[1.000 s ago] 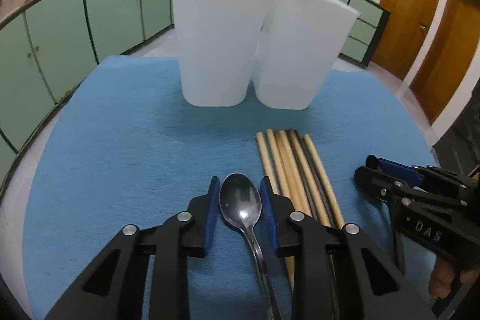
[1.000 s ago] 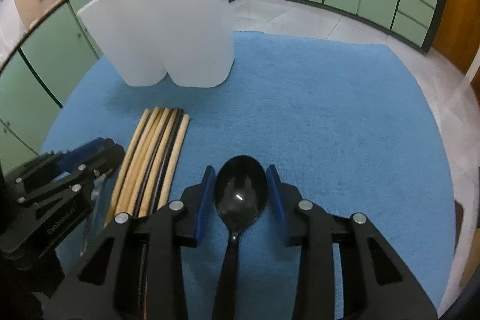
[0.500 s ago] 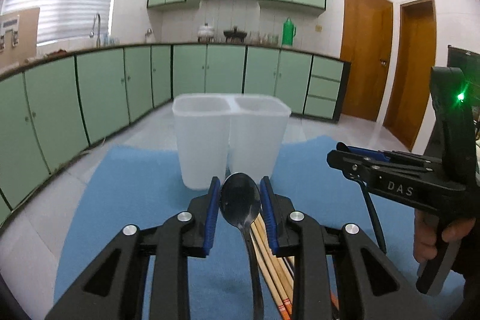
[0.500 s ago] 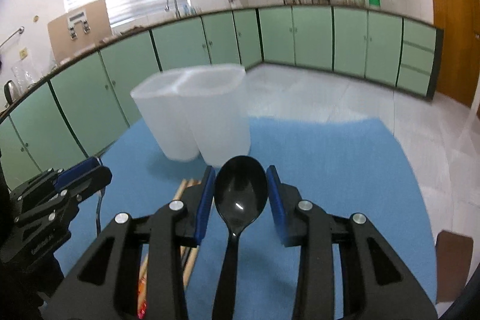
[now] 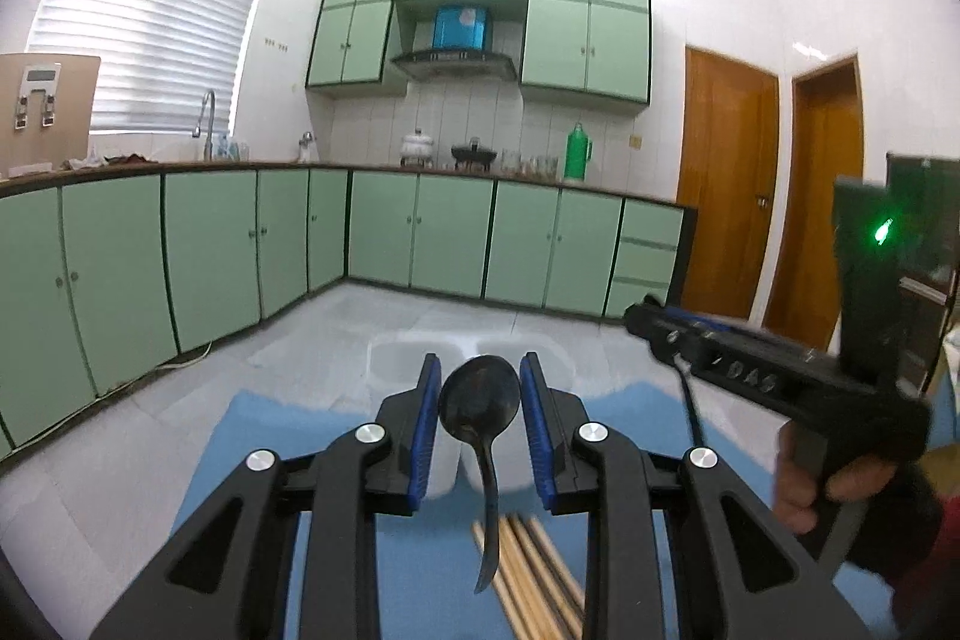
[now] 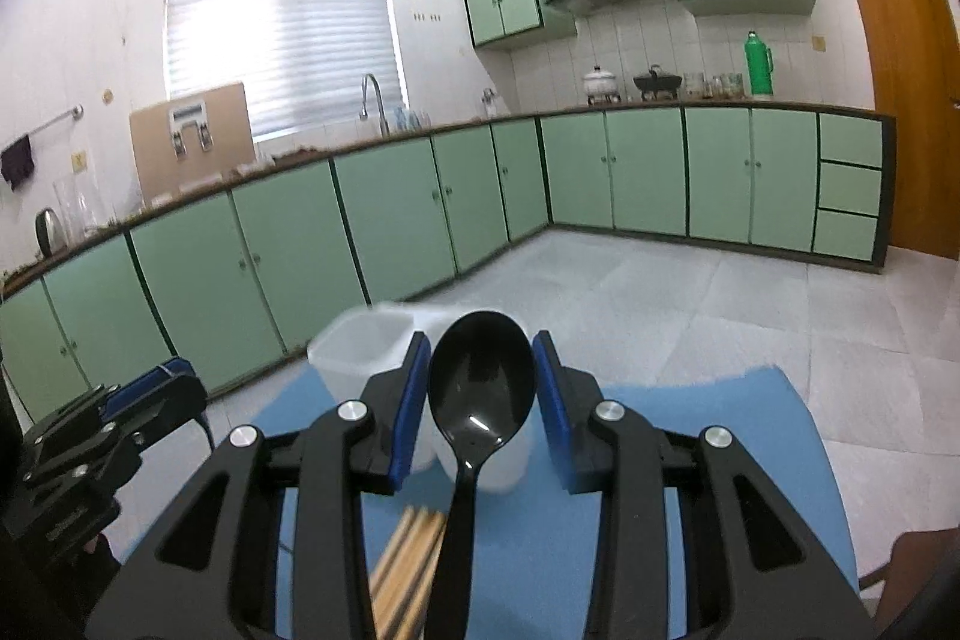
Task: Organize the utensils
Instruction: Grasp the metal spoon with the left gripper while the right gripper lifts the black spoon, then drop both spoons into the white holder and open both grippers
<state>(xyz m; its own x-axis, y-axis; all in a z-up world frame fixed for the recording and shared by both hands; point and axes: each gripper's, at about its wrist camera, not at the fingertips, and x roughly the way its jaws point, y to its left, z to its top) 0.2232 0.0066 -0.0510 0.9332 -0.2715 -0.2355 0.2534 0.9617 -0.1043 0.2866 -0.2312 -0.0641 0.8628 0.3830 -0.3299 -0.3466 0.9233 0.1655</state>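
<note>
Room: a kitchen with pale green cabinet doors along two walls, a window blind at 11 o'clock in the right wrist view and brown wooden doors at 3 o'clock in the left wrist view.
Bench: covered by a blue cloth mat, low in both views.
Containers: two translucent white plastic tubs stand upright, side by side and touching, at the far end of the mat, partly hidden behind the jaws.
Left gripper: black with blue pads, raised above the mat; its jaws pinch the bowl of a dark metal spoon, whose handle hangs toward 6 o'clock.
Right gripper: same build, held in a hand at 3 o'clock in the left wrist view; its jaws flank the bowl of a glossy black plastic spoon, though whether the pads press on it cannot be told.
Sticks: a bundle of light wooden chopsticks lies on the mat at 6 o'clock, below both spoons and nearer than the tubs.
</note>
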